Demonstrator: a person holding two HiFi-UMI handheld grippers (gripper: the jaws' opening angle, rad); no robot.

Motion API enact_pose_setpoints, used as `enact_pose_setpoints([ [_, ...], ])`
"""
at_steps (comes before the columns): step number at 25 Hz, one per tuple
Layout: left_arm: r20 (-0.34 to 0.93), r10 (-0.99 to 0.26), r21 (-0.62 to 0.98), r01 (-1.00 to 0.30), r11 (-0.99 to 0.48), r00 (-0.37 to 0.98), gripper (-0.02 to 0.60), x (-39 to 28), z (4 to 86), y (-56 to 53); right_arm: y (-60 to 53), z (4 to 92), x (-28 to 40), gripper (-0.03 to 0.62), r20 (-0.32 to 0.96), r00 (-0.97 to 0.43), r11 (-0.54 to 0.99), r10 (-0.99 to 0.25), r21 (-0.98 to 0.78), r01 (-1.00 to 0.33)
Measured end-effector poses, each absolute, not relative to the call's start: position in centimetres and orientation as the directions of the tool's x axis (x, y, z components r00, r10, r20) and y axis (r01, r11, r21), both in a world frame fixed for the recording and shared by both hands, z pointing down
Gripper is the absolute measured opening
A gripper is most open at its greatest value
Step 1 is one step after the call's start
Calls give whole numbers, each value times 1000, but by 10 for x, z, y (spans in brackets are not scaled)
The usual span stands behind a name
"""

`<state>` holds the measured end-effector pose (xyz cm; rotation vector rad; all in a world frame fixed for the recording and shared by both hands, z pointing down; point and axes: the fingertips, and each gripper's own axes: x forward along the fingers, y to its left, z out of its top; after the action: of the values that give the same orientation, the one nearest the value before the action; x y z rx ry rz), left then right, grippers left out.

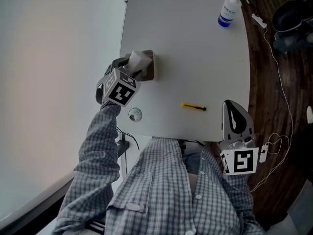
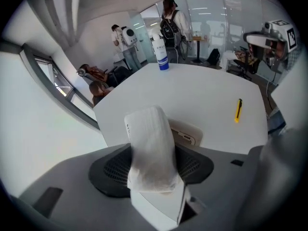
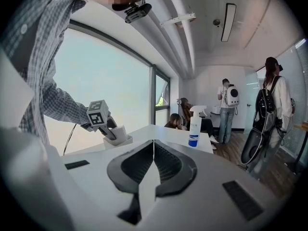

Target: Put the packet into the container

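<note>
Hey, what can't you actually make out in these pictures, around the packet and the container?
Inside of the container: head view, covered by the packet and left gripper; left gripper view, the packet blocks it.
Print on the packet's edge: left gripper view, too small.
Spray bottle label: every view, too small.
Round thing by the table edge: head view, too small to identify.

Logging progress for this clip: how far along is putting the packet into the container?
Done: the packet is picked up, clamped in the left tool. In hand: it hangs at the opening of the container, not yet released. Left: let go so that it rests inside, then withdraw. The right tool is shut, empty and off to the side.
</note>
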<state>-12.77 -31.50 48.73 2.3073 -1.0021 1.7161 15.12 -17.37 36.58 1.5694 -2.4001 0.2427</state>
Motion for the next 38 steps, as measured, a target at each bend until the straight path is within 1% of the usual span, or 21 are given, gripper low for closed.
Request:
enact_pose_setpoints([
  [2, 894, -428, -304, -521, -797, 135, 268, -126, 493, -313, -173, 369, 152, 15, 317, -384, 409, -867, 12, -913],
  [7, 915, -388, -301, -451, -840, 113, 268, -122, 505, -312, -179, 362, 150, 15, 290, -363, 370, -886, -31, -928],
  [12, 927, -358, -279, -428, -860, 115, 268, -118, 512, -314, -174, 372, 153, 15, 326, -376, 398, -868, 4, -917],
  [15, 932, -344, -274, -399, -875, 115, 268, -113, 514, -314, -180, 365, 151, 15, 300, -361, 369, -883, -31, -929],
  [18, 933, -338, -273, -372, -887, 122, 268, -110, 514, -311, -177, 367, 150, 15, 304, -367, 379, -879, -20, -925],
  [25, 923, -343, -259, -374, -890, 176, 275, -110, 513, -309, -175, 370, 151, 15, 320, -366, 387, -874, 3, -922],
  [27, 920, -344, -250, -393, -885, 189, 295, -110, 513, -310, -174, 370, 151, 15, 322, -362, 384, -875, 6, -923],
  [31, 909, -355, -237, -430, -871, 220, 354, -109, 511, -315, -176, 368, 150, 15, 310, -351, 368, -884, -4, -930],
  [38, 895, -374, -236, -452, -860, 244, 364, -116, 501, -313, -171, 367, 143, 15, 309, -355, 373, -882, -2, -928],
])
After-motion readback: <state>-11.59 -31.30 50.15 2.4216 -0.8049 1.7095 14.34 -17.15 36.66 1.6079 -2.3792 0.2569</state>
